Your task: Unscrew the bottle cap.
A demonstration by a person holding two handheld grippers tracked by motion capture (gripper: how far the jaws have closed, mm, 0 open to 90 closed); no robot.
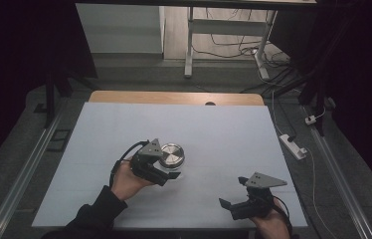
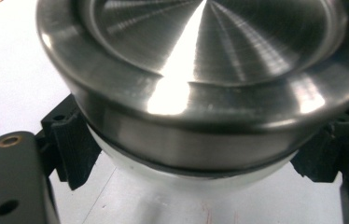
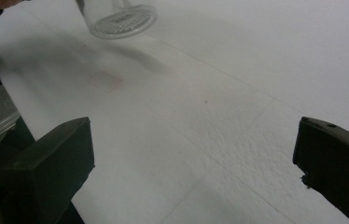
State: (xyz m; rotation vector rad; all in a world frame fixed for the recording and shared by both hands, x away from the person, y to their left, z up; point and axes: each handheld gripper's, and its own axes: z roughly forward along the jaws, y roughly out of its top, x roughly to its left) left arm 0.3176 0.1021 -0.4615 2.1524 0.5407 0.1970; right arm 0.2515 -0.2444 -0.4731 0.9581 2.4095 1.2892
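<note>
The glass jar [image 1: 170, 160] with its steel lid [image 2: 200, 60] stands just left of centre in the high view, upright on the white table [image 1: 224, 134]. The left gripper [image 1: 166, 167] clamps the glass just under the lid, black pads [image 2: 72, 144] pressed to both sides. The right gripper [image 1: 233, 194], lower right and well apart, holds nothing, its jaws spread wide. In its own view the jar sits at the upper left.
</note>
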